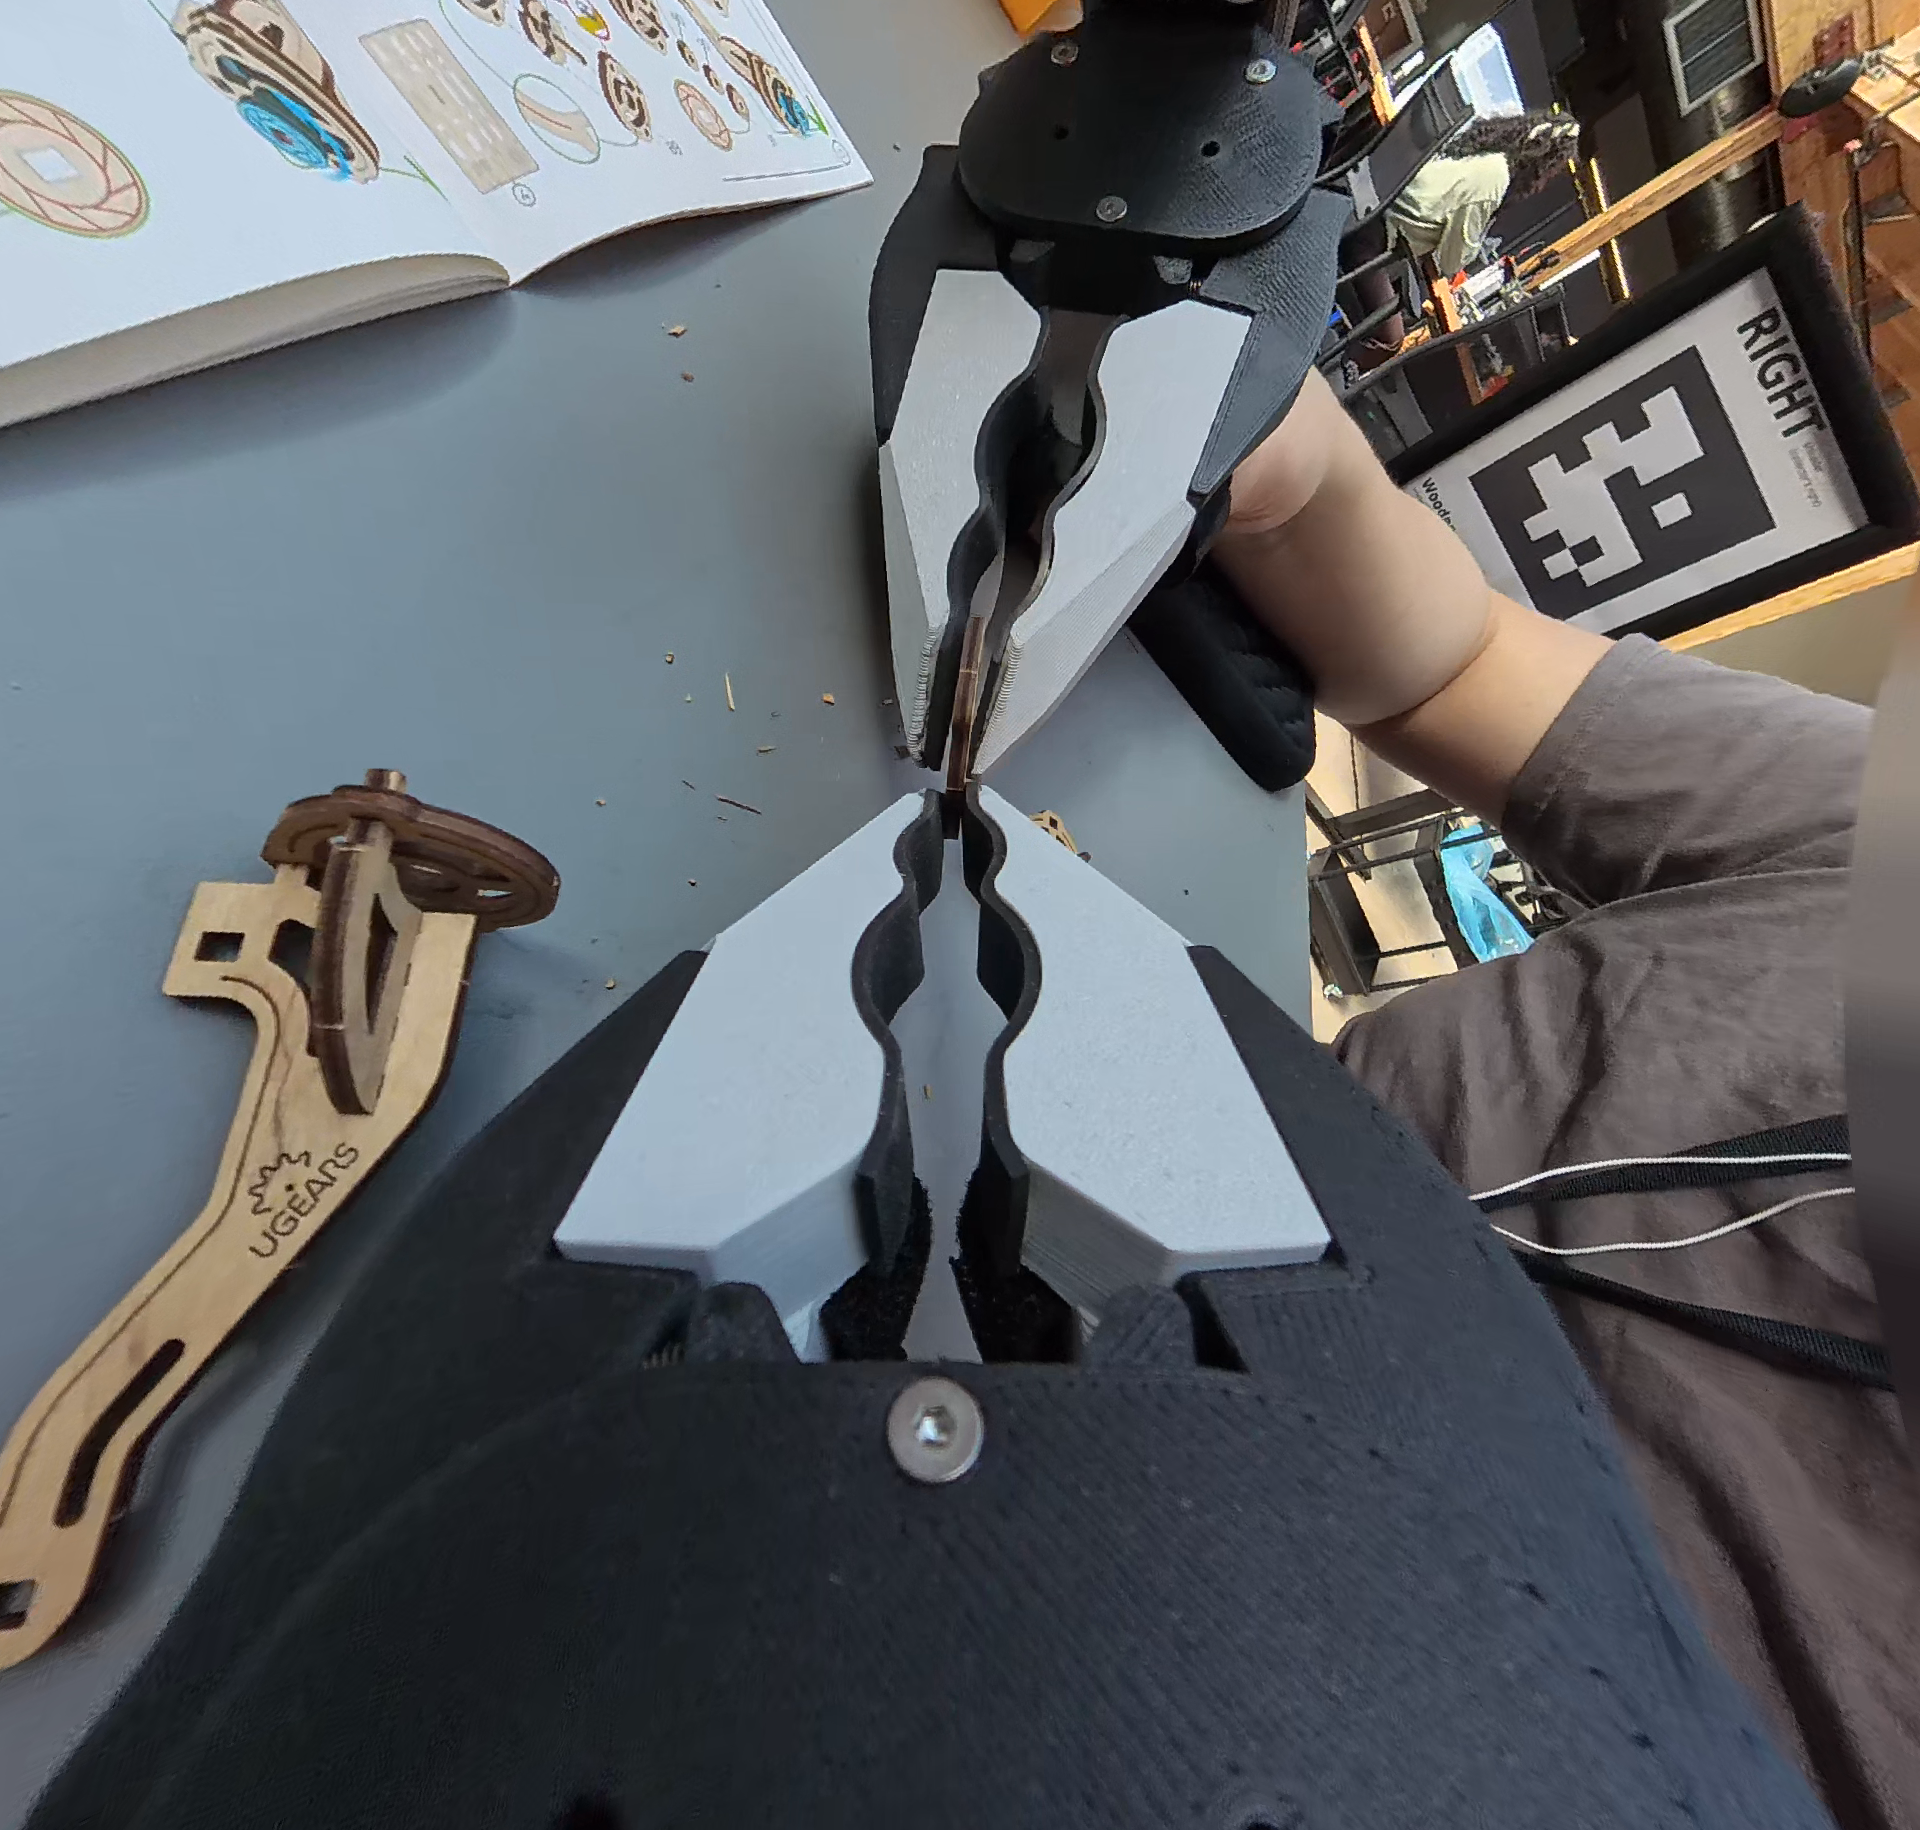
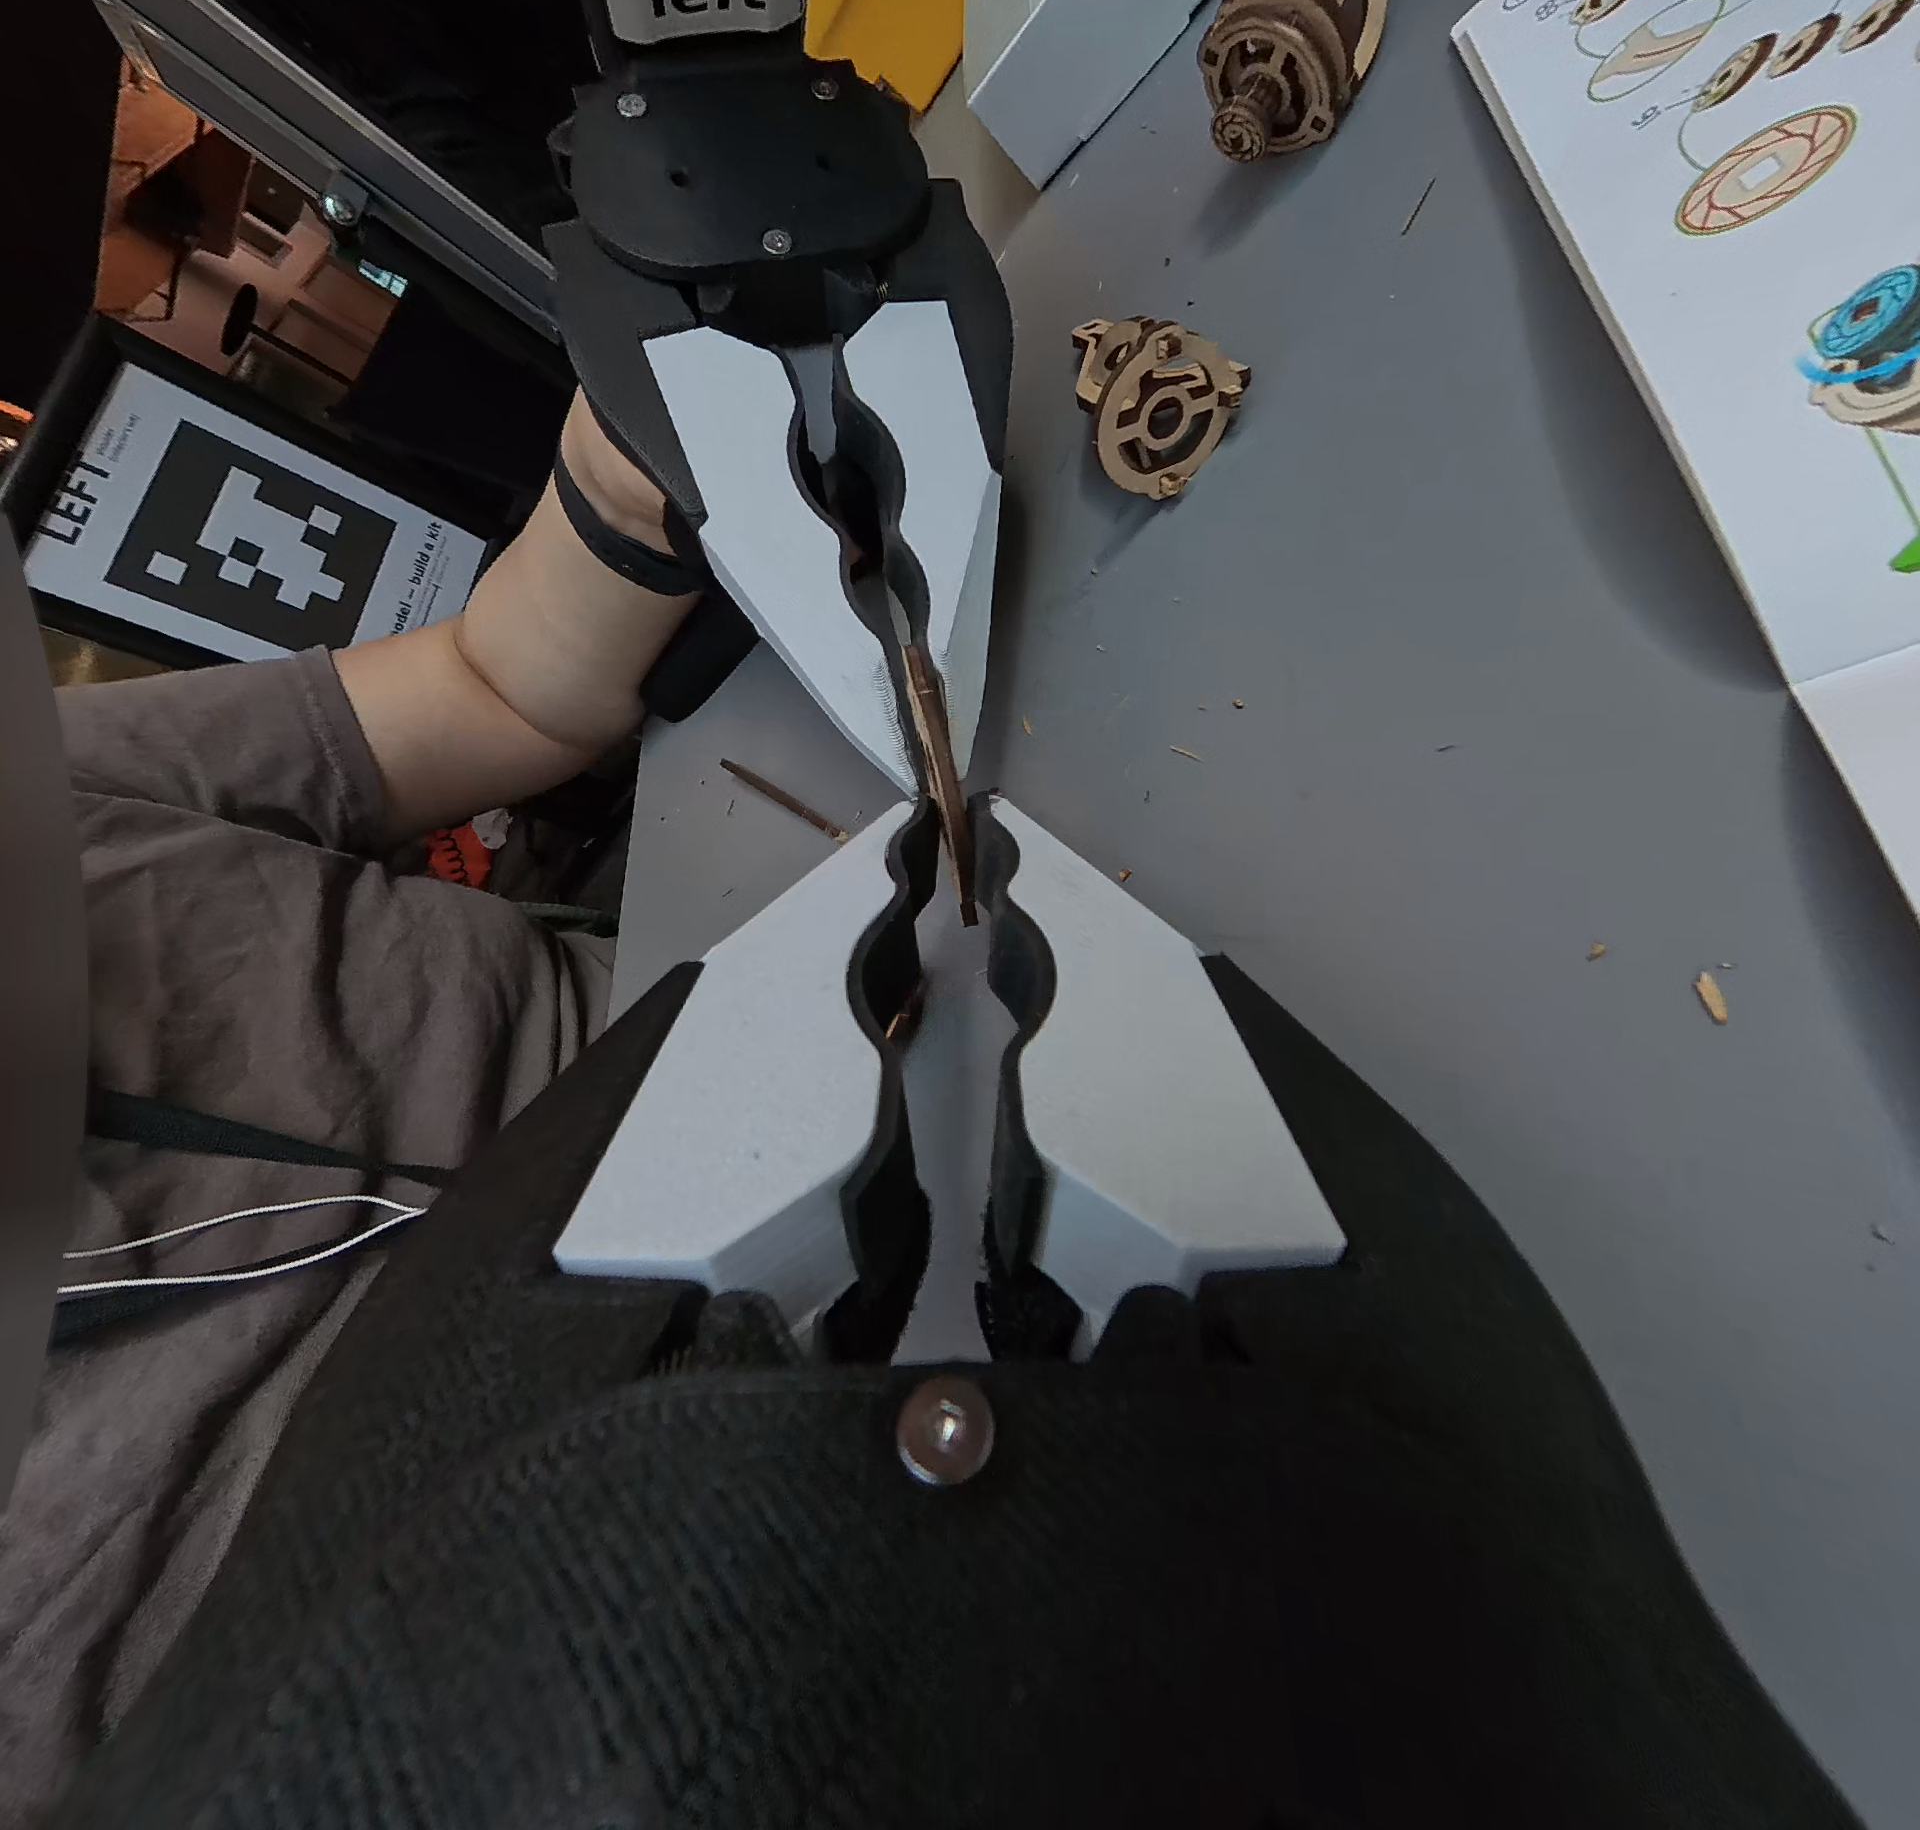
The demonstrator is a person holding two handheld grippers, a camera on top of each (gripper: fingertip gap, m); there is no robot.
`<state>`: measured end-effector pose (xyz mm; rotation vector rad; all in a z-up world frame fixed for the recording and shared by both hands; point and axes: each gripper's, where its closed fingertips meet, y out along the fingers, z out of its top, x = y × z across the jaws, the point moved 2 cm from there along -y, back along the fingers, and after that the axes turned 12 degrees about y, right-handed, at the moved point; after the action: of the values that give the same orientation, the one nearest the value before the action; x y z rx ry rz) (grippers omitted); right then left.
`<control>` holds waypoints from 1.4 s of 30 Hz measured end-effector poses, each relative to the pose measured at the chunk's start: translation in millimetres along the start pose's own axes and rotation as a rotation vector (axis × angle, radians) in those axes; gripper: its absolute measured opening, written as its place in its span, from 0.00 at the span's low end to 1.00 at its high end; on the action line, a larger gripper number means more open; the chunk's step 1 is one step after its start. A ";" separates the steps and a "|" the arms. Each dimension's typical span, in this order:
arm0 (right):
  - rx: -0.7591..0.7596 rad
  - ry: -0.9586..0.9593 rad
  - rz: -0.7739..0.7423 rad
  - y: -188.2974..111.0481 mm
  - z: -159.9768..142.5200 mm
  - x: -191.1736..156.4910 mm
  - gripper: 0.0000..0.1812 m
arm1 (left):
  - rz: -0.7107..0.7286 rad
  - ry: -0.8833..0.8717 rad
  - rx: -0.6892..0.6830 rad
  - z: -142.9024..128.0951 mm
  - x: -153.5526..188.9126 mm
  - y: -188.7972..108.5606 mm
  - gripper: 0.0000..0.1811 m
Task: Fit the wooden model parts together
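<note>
1. Left gripper (image 1: 951,812) is pinching narrow, fingertips clamping the near edge of a thin wooden piece (image 1: 964,710), seen edge-on.
2. Right gripper (image 1: 954,752) is facing it tip to tip, also pinched narrow on the same wooden piece from the far side in the left wrist view.
3. In the right wrist view the right gripper (image 2: 954,812) is sitting closed on the wooden piece (image 2: 938,772); the piece is tilting slightly and running back between its fingers, while the left gripper (image 2: 920,741) is gripping the other end.
4. Both grippers are meeting above the grey counter (image 1: 416,617) near its front edge, the piece held off the surface.
5. A forearm (image 1: 1382,617) in a grey sleeve is reaching in behind the right gripper; the other forearm (image 2: 540,658) is doing the same behind the left gripper, with a dark strap at the wrist.
6. A flat wooden arm with a dark disc assembly (image 1: 312,1001) is lying on the counter left of the left gripper, well apart.
7. A small round wooden gear part (image 2: 1158,409) and a larger barrel-like wooden assembly (image 2: 1288,45) are lying farther out.
8. An open instruction booklet (image 1: 312,118) is lying at the far side; wood chips (image 1: 727,700) are scattered around.
</note>
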<state>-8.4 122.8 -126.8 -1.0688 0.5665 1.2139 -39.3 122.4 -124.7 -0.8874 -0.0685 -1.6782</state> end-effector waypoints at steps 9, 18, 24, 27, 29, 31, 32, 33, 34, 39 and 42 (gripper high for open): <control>-0.067 -0.006 -0.047 6.0 -7.8 5.0 0.02 | 0.031 0.016 -0.047 -10.4 -1.7 3.9 0.00; -0.069 -0.033 -0.114 7.3 -8.2 9.7 0.02 | 0.049 0.011 -0.062 -13.1 -4.0 5.9 0.01; -0.065 -0.022 -0.049 5.1 -6.3 5.5 0.02 | 0.043 0.062 -0.049 -9.3 -1.4 4.6 0.00; -0.067 -0.072 -0.050 5.0 -8.1 2.1 0.03 | 0.015 0.049 -0.046 -9.6 -0.1 4.1 0.00; -0.065 -0.079 -0.062 5.1 -8.0 2.7 0.01 | 0.004 0.040 -0.043 -9.3 -0.2 3.8 0.00; -0.061 -0.071 -0.053 4.5 -7.3 2.2 0.01 | 0.007 0.041 -0.035 -8.0 -0.8 3.2 0.01; -0.057 -0.066 -0.043 4.1 -6.8 1.6 0.01 | 0.010 0.047 -0.030 -7.0 -0.8 2.6 0.01; -0.054 -0.058 -0.032 3.6 -6.4 0.8 0.01 | 0.017 0.054 -0.027 -6.1 -1.0 1.8 0.01; -0.050 -0.050 -0.023 3.1 -5.8 0.4 0.01 | 0.027 0.063 -0.025 -5.4 -1.5 1.2 0.01; -0.027 -0.014 0.027 -0.2 -2.5 -2.7 0.00 | 0.061 0.088 0.005 0.3 -3.6 -1.6 0.08; -0.012 -0.013 0.058 -2.0 -0.9 -6.0 0.01 | 0.005 0.069 0.051 5.3 2.6 -1.5 0.03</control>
<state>-8.1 119.3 -121.5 -1.0602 0.5845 1.2748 -37.9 123.3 -118.8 -0.7903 -0.0613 -1.6937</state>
